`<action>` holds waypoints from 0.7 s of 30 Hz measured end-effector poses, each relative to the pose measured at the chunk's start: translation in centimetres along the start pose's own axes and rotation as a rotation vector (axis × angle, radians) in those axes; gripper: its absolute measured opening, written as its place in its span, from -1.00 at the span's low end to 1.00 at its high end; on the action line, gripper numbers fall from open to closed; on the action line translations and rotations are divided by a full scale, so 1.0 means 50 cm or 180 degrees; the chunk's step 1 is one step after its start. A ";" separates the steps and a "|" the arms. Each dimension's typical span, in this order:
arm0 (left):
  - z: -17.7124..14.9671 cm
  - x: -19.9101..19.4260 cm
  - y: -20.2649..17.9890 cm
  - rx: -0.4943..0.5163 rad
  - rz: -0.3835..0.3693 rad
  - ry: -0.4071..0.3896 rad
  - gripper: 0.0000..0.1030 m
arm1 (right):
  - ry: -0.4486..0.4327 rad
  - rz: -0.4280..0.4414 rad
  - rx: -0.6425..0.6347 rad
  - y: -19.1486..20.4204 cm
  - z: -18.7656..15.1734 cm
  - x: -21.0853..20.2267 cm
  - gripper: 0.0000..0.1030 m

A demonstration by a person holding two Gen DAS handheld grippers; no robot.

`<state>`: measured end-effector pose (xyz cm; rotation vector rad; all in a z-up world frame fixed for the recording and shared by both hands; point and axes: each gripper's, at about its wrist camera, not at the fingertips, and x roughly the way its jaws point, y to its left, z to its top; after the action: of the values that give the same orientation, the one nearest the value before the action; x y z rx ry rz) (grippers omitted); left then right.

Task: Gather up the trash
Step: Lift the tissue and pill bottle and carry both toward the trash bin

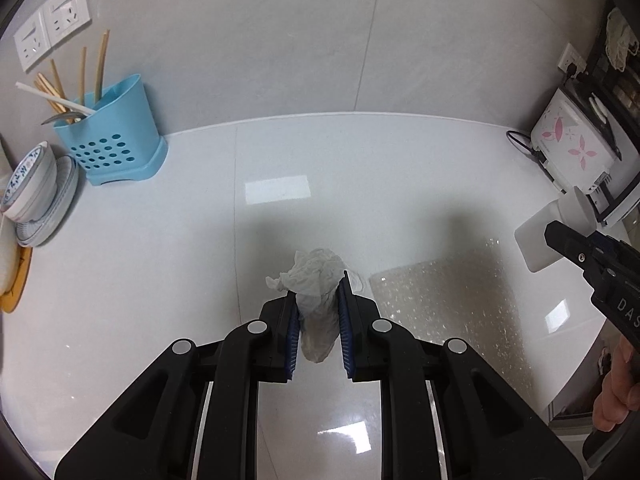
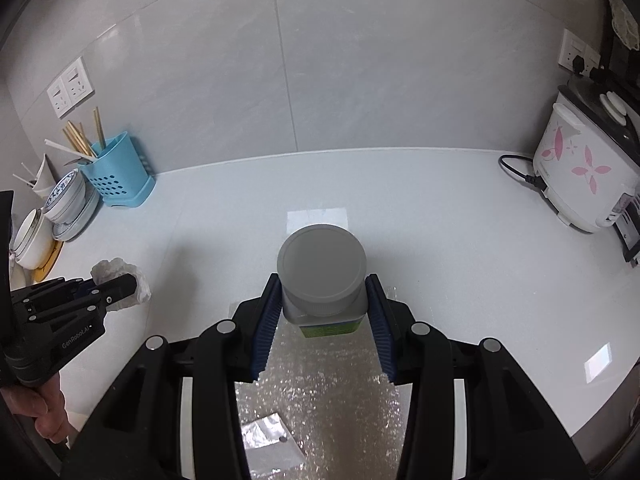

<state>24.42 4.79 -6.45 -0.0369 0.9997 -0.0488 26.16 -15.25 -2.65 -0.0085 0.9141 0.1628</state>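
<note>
We note the white countertop [image 1: 160,280] spanning both views, backed by a grey tiled wall [image 1: 260,40]. At 3 o'clock in the right wrist view we see the white rice cooker [image 2: 580,176] with pink flower print, its black cord trailing toward 9 o'clock. At 9 o'clock in the left wrist view stands the blue utensil holder [image 1: 116,136] with chopsticks, and just beside it, toward 8 o'clock, a stack of bowls and plates [image 1: 36,192]. A sheet of bubble wrap [image 2: 320,392] lies on the countertop at 6 o'clock in the right wrist view, with a small foil packet [image 2: 262,432] on it. We find the right gripper [image 2: 324,312] clamped on a white plastic bottle [image 2: 322,276] with a grey cap, pads pressed on both sides, held above the bubble wrap. We find the left gripper [image 1: 318,320] clamped on a crumpled tissue [image 1: 316,280], which bulges out past the fingertips toward 12 o'clock, clear of the countertop.
</note>
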 end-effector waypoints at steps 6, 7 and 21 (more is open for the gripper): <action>-0.026 -0.029 -0.010 -0.0025 0.0018 -0.0031 -0.69 | -0.0024 0.0016 -0.0091 0.004 -0.028 -0.034 -0.22; -0.030 -0.033 -0.012 -0.0030 0.0017 -0.0036 -0.69 | -0.0029 0.0020 -0.0100 0.004 -0.032 -0.040 -0.22; -0.106 -0.120 -0.046 -0.0088 0.0093 -0.0143 -0.69 | -0.0081 0.0104 -0.0201 0.007 -0.106 -0.130 -0.22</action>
<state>16.69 2.77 -4.17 -0.0486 0.9559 -0.0073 18.06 -16.18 -0.74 -0.0500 0.8838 0.2216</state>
